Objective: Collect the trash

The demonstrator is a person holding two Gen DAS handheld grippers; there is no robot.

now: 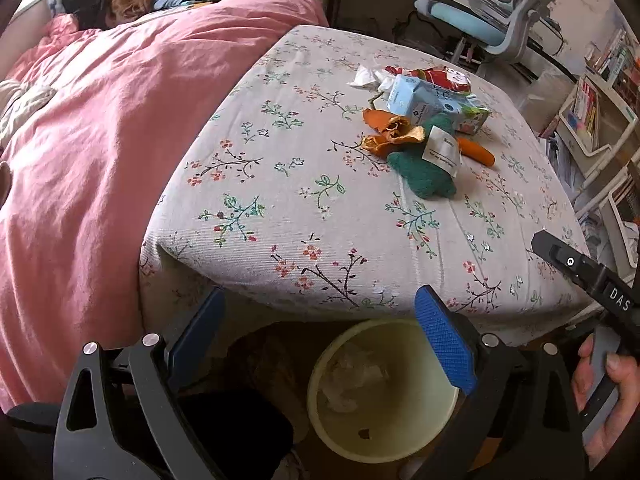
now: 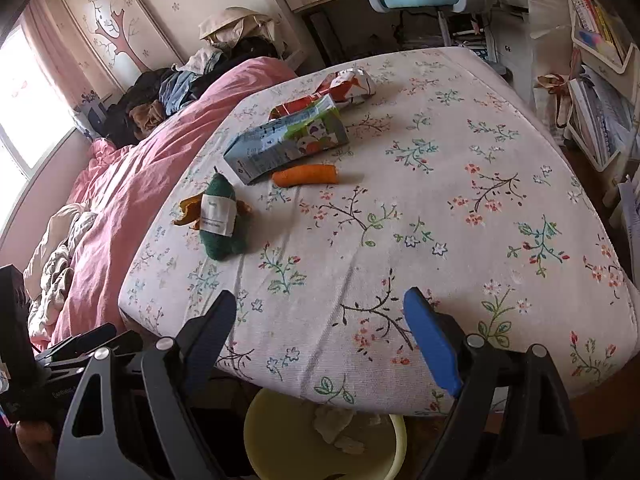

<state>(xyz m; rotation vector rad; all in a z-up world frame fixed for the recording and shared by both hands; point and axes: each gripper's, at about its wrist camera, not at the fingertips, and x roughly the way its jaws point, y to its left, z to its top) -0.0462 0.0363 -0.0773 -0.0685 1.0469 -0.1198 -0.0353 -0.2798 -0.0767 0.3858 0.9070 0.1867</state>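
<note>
Trash (image 1: 424,120) lies heaped on floral sheet (image 1: 280,200); both grippers' fingers apart, empty.

I'm looking at a pink duvet (image 1: 100,128) bunched along one side of the floral bedsheet (image 2: 460,208), dark clothes (image 2: 168,92) heaped at its far end. Past the bed, a blue desk chair (image 1: 476,12) and a crowded bookshelf (image 1: 600,96).

Two black hand-held grippers with blue pads
Left gripper (image 1: 320,336) and right gripper (image 2: 320,336) have black frames, silver screws, ribbed blue pads (image 1: 444,340); white "DAS" lettering
</note>
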